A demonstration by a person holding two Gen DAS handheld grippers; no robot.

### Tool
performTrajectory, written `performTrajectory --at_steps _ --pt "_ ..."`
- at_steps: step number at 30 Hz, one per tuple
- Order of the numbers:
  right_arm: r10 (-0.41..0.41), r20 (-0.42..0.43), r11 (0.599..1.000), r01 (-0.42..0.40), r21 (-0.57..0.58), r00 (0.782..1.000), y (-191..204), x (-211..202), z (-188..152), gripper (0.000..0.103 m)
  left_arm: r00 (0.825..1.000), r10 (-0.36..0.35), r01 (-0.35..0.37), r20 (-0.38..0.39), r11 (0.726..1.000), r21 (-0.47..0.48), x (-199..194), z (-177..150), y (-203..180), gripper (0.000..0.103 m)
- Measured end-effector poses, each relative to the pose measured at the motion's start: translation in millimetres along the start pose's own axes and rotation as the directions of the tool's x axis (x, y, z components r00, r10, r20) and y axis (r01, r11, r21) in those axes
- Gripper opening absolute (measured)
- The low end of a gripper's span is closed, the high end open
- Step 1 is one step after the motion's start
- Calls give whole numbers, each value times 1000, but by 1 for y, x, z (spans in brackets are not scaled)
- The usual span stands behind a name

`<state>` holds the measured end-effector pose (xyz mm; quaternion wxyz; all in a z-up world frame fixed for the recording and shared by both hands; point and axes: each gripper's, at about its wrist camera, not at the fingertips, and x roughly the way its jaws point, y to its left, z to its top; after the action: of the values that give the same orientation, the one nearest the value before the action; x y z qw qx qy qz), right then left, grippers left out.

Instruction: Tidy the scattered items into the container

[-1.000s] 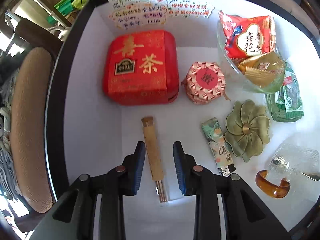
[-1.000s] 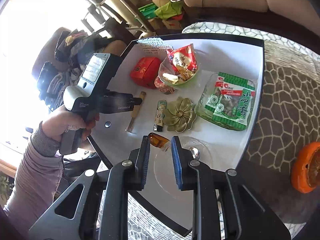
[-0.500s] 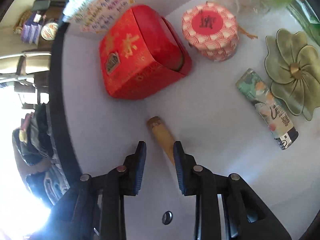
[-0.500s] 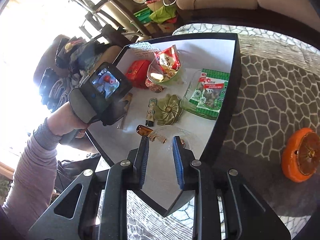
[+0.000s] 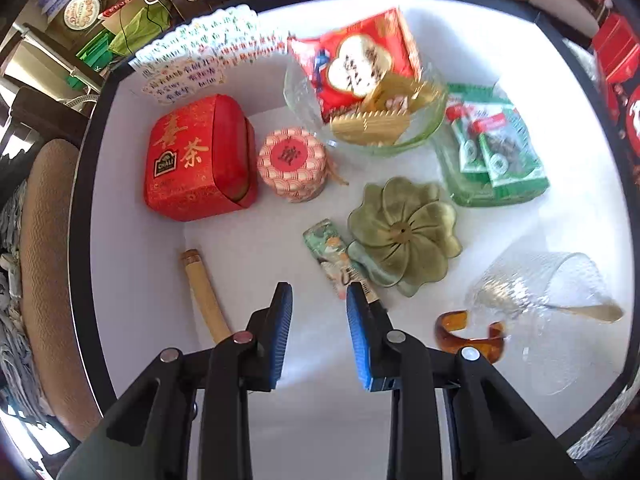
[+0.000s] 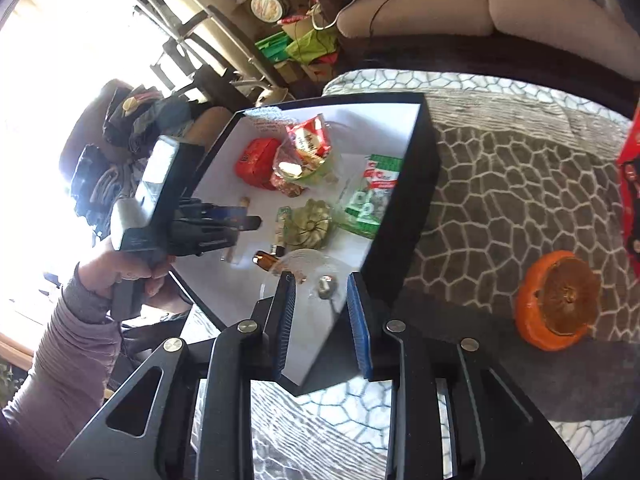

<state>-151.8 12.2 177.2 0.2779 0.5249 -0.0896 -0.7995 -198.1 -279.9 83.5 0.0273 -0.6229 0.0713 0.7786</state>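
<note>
The black-rimmed container [image 5: 92,184] with a white floor holds a red tea box [image 5: 196,160], a round patterned tin [image 5: 292,164], a glass bowl of snack packets [image 5: 368,92], a green flower dish [image 5: 404,232], a green packet [image 5: 496,152], a patterned tube [image 5: 332,256], a tan stick [image 5: 202,288], an amber ring [image 5: 468,336] and a clear glass with a spoon [image 5: 548,296]. My left gripper [image 5: 319,300] is open and empty above the floor, between the stick and the tube. My right gripper [image 6: 321,288] is open and empty over the container's near corner [image 6: 404,216]. The left gripper also shows in the right wrist view [image 6: 244,222].
An orange round object [image 6: 556,300] lies on the patterned brown rug [image 6: 520,184] to the right of the container. A red box [image 6: 630,184] is at the far right edge. A sofa [image 6: 480,4] and cluttered shelves stand behind.
My left gripper has drawn back and up from the tan stick and swung right; the stick lies left of the jaws. My right gripper has pulled back over the container's corner.
</note>
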Motion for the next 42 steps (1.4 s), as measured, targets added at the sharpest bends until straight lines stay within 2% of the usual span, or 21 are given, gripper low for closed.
performTrajectory --at_steps 3,5,7,9,11,12,15,16,20,23,24,26,28,30,34,37,40,42 --pt "-113 22 993 112 32 993 -32 -21 -7 30 988 -85 84 131 996 17 -40 -10 -22 30" --pt "-163 32 984 160 74 986 -55 -33 -14 31 963 -158 149 217 987 55 -65 -16 -50 36" --pt "-189 41 976 183 118 981 -78 -43 -20 35 930 -240 221 278 970 96 -78 -22 -83 60" --pt "-210 35 966 201 162 977 -99 -48 -28 43 898 -290 254 332 956 146 -86 -16 -120 66" --pt "-217 39 958 205 200 975 -118 -52 -34 49 875 -319 264 363 945 194 -94 -14 -156 67" --pt "-216 45 955 202 220 975 -127 -52 -36 51 867 -340 280 365 937 208 -92 -12 -162 67" --pt "-231 64 948 210 237 971 -144 -46 -35 49 848 -393 342 356 918 199 -90 -14 -204 67" --pt "-243 72 950 223 216 967 -145 -42 -33 44 845 -398 349 356 916 197 -86 -15 -215 67" --pt "-300 72 951 292 103 951 -136 -14 -26 30 860 -349 297 373 936 189 -62 -31 -251 67" --pt "-340 69 940 339 35 938 -132 7 -27 21 863 -302 246 406 951 186 -46 -38 -267 67" --pt "-358 65 934 358 17 932 -132 13 -27 17 867 -289 234 407 955 180 -39 -37 -270 67" --pt "-389 91 919 393 -28 917 -128 16 -29 14 883 -262 216 390 964 157 -24 -35 -272 67" --pt "-393 108 915 400 -46 913 -125 16 -29 8 893 -253 216 373 967 137 -13 -31 -272 67" --pt "-383 112 921 388 -26 917 -127 13 -29 8 893 -255 227 370 967 118 -6 -26 -271 67" --pt "-301 130 953 292 81 945 -145 -6 -30 8 894 -252 235 371 968 92 0 -17 -271 67" --pt "-342 140 939 332 89 929 -152 -25 -36 8 890 -242 224 385 970 93 -3 -12 -274 67" --pt "-361 136 930 346 126 923 -168 -42 -48 8 887 -242 223 394 970 94 -5 -8 -278 67" --pt "-408 113 909 392 140 906 -180 -47 -57 8 887 -238 220 396 971 92 -6 -6 -280 67"
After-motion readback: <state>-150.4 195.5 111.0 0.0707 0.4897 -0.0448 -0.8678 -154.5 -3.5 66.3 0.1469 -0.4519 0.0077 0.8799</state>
